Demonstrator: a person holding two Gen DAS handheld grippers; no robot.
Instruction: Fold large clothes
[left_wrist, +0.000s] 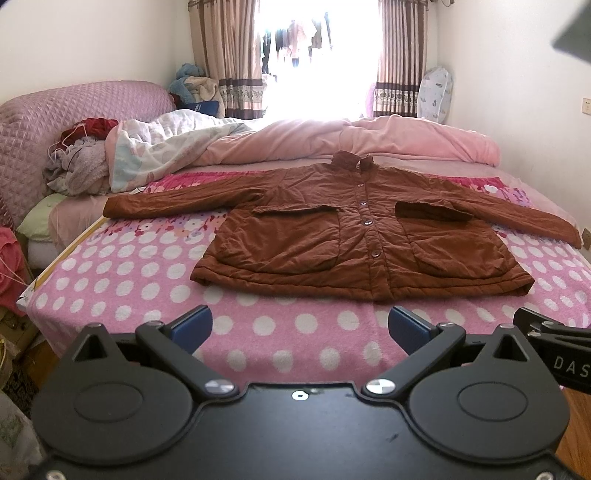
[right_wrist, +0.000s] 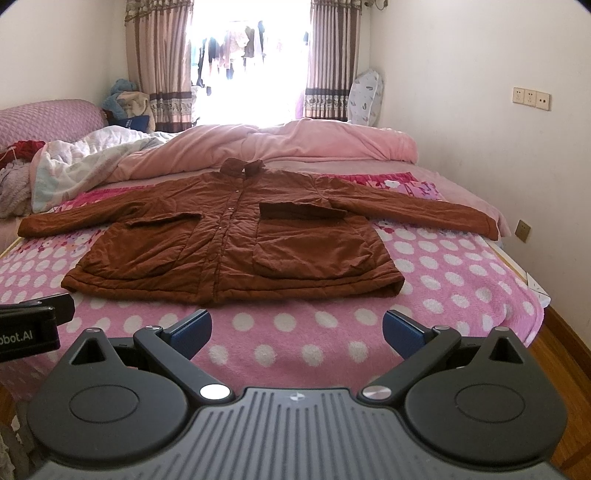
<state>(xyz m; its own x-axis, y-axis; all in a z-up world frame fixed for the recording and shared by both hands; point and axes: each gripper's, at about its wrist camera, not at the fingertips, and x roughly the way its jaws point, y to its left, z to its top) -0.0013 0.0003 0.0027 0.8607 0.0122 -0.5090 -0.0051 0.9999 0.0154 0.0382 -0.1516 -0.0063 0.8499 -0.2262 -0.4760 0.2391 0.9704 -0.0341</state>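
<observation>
A brown padded jacket lies flat and face up on the bed, buttoned, collar toward the window, both sleeves stretched out sideways. The right wrist view shows the same jacket a little left of centre. My left gripper hovers open over the blanket just short of the hem, nothing between its blue pads. My right gripper is also open and empty, at the same distance from the hem. Each gripper's body shows at the edge of the other's view.
A pink polka-dot blanket covers the near part of the bed. A rumpled pink and white quilt and a heap of clothes lie at the far side. Walls stand close on the right; wooden floor runs beside the bed.
</observation>
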